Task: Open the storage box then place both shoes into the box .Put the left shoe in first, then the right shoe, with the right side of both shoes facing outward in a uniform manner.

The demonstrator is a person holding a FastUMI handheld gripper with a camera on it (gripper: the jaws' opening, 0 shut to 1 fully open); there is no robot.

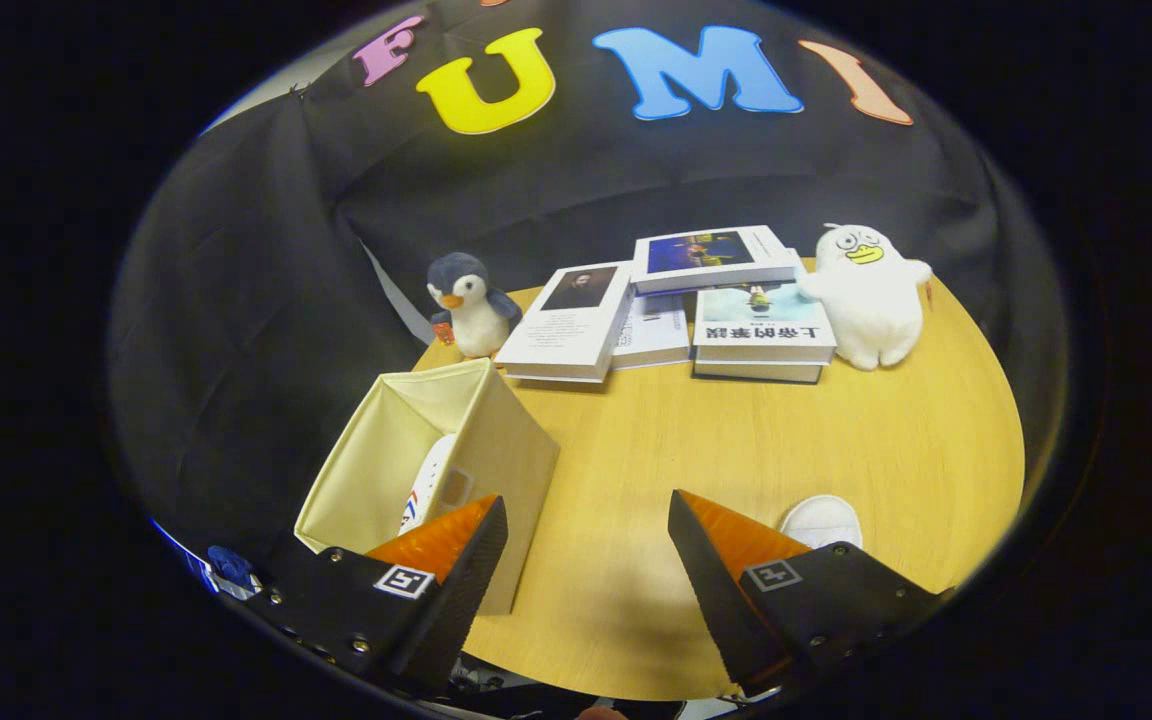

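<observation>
Now the gripper [586,560] is wide open and holds nothing. One shoe [428,487] stands in the box [496,440]. The other shoe [822,521] peeks out just beyond the right finger.

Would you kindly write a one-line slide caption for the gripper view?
Hand-held gripper open above the round table; one shoe stands in the open storage box, another beyond a finger.
</observation>
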